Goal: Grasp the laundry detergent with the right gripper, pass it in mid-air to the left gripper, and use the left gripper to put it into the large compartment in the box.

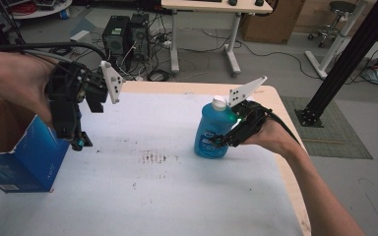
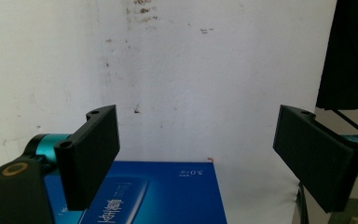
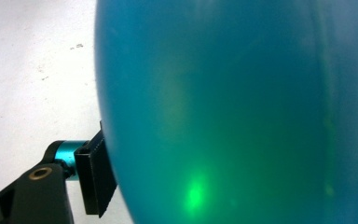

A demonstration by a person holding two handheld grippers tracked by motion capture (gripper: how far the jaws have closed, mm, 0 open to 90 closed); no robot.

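Observation:
A blue bottle (image 1: pixel 210 133) with a white cap (image 1: pixel 219 102) stands upright on the white table (image 1: pixel 177 196), right of centre. My right gripper (image 1: pixel 217 140) comes at it from the right and is shut on its lower body. In the right gripper view the bottle (image 3: pixel 242 112) looms close and one black pad (image 3: pixel 95 179) presses on its side; the other pad is hidden behind it. My left gripper (image 1: pixel 78 142) hangs at the left, pointing down over the near edge of a blue cardboard box (image 1: pixel 29 157). Its jaws (image 2: pixel 205 158) stand wide apart with nothing between them.
The open blue box (image 2: pixel 168 196) sits at the table's left edge. A smudged patch (image 1: pixel 152 157) marks the table's middle. A black frame post (image 1: pixel 344 59) rises to the right of the table. Desks, computers and cables lie on the floor beyond the far edge.

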